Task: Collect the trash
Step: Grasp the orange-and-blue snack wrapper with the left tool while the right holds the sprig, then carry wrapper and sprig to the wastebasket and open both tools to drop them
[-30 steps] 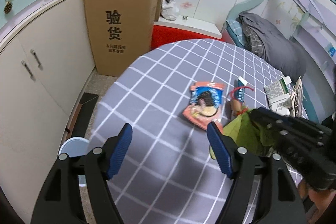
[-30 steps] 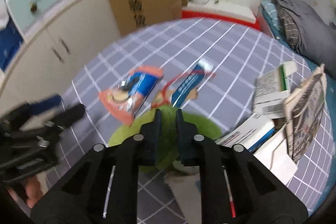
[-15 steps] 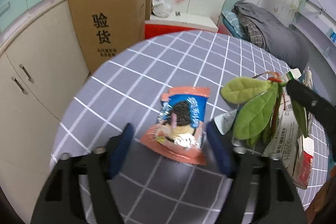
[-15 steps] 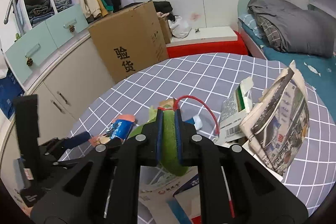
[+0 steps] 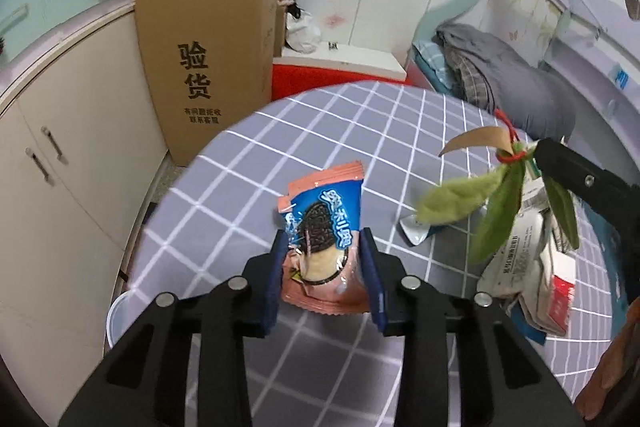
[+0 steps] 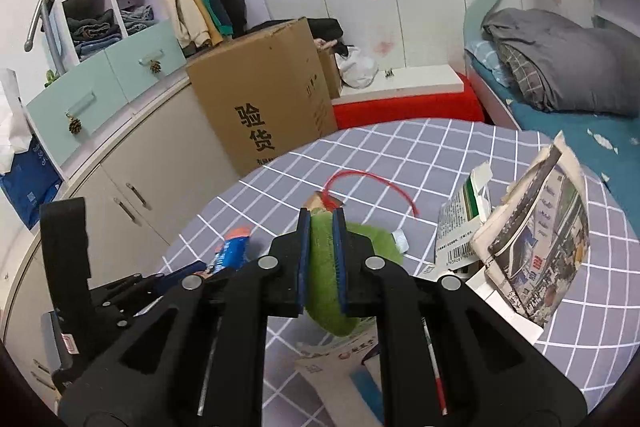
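Cookie wrapper, pink-edged and blue with a dark sandwich biscuit printed on it, lying on the grey checked tablecloth near the table's left edge, its lower half caught between the blue pads of the left gripper; jaws just now closing in, pads touching the crumpled sides of the packet; lifted or not, cannot tell. Bundle of green leaves tied with a red string, pinched tight between the narrow jaws of the right gripper and held up clear of the cloth, dangling to the right of the wrapper in the left wrist view. Folded newspaper and a printed carton heaped at the table's right side; small white scrap on the cloth beneath the leaves. Beyond the table, large cardboard box printed with black characters, standing against cream cabinets; white bin rim on the floor at lower left.
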`<action>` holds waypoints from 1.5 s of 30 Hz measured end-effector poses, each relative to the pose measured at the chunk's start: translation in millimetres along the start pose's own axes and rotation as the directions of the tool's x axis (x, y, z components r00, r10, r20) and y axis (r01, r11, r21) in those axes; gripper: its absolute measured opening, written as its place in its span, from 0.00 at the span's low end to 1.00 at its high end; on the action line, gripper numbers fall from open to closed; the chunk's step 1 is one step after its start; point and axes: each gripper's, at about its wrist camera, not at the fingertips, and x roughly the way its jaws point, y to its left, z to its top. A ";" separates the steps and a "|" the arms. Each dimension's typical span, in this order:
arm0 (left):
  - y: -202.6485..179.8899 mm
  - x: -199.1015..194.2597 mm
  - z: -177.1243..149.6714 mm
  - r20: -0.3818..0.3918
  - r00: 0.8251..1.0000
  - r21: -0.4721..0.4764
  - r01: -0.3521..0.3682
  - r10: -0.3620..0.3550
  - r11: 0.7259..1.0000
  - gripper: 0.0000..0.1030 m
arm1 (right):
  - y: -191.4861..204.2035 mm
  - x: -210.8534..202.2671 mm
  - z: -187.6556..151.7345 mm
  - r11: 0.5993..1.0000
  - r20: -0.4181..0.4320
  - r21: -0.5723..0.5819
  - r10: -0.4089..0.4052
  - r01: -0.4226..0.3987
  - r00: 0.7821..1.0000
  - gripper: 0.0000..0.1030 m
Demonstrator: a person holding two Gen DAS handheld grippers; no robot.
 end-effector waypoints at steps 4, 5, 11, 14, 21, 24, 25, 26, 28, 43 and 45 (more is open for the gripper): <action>20.4 -28.5 -3.4 0.039 0.999 -0.035 0.006 -0.005 0.999 0.34 | 21.5 -16.7 8.9 1.000 0.022 -0.026 0.013 -0.012 1.000 0.11; 24.0 -33.6 -4.6 0.045 0.999 -0.039 0.008 -0.006 0.999 0.34 | 26.1 -19.9 10.4 0.999 0.025 -0.032 0.019 -0.018 1.000 0.11; 63.5 -77.1 -15.3 0.089 0.996 -0.082 -0.005 0.012 0.997 0.34 | 76.9 -33.7 8.3 0.993 0.020 -0.094 0.072 -0.070 0.997 0.11; 85.4 -91.9 -22.1 0.090 0.995 -0.107 -0.021 0.031 0.994 0.34 | 106.0 -32.2 1.8 0.987 -0.006 -0.117 0.114 -0.114 0.993 0.11; 164.5 -123.8 -45.4 0.088 0.991 -0.213 -0.083 0.104 0.974 0.34 | 190.7 -11.9 -25.2 0.957 -0.093 -0.178 0.215 -0.229 0.972 0.11; 199.7 -130.9 -56.5 0.071 0.988 -0.254 -0.115 0.137 0.960 0.34 | 229.2 4.4 -39.7 0.940 -0.142 -0.200 0.251 -0.276 0.957 0.11; 213.0 -132.6 -60.6 0.065 0.986 -0.267 -0.128 0.151 0.955 0.34 | 240.1 9.7 -44.0 0.935 -0.154 -0.207 0.259 -0.287 0.954 0.11; 221.9 -133.5 -63.9 0.061 0.985 -0.275 -0.138 0.161 0.951 0.34 | 254.6 17.9 -50.9 0.928 -0.176 -0.212 0.271 -0.306 0.946 0.11; 248.3 -134.4 -72.4 0.044 0.981 -0.305 -0.168 0.190 0.937 0.34 | 274.8 30.3 -60.4 0.918 -0.206 -0.220 0.287 -0.330 0.935 0.11; 381.8 -97.2 -127.6 -0.110 0.949 -0.470 -0.312 0.296 0.826 0.34 | 378.8 150.1 -145.9 0.872 -0.432 -0.290 0.248 -0.394 0.867 0.53; 383.0 -91.5 -132.1 -0.122 0.948 -0.467 -0.315 0.293 0.826 0.34 | 375.7 154.9 -153.8 0.872 -0.443 -0.290 0.243 -0.394 0.863 0.53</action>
